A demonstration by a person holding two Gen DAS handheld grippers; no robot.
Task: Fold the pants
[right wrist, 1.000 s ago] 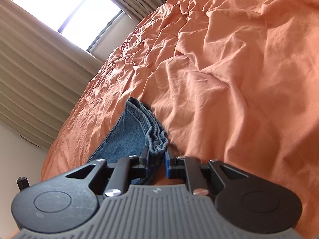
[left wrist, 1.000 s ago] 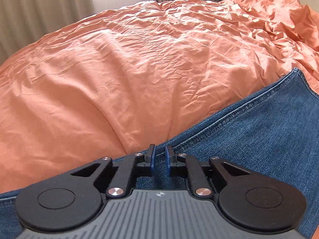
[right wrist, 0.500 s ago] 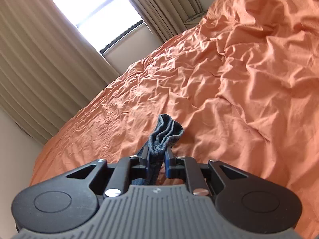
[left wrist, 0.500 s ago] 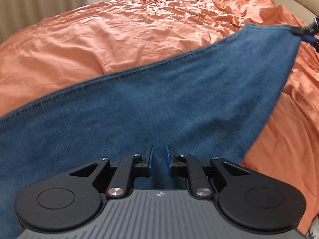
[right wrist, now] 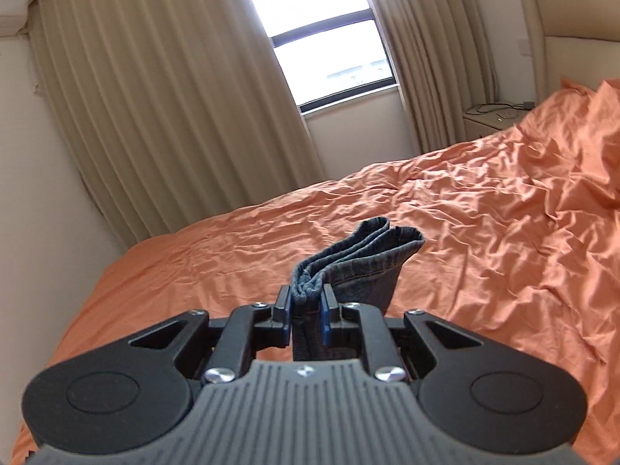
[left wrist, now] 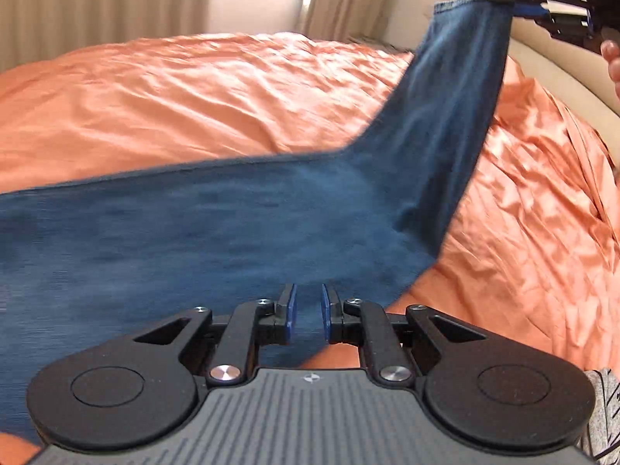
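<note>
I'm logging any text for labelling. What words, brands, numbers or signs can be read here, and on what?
No readable text anywhere.
Left gripper and right gripper: a small white emblem on each body, not letters.
Jeans: no tag or label visible.
Grey cloth: dark print, cut off, unreadable.

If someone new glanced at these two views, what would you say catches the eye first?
The blue jeans stand out first, stretched in mid-air across the orange bedspread that fills both views. The right tongs pinch a bunched hem of the jeans, seen high at the upper right of the left wrist view, while the left tongs grip the denim low in front. Behind the bed, a bright window shows between beige curtains.
</note>
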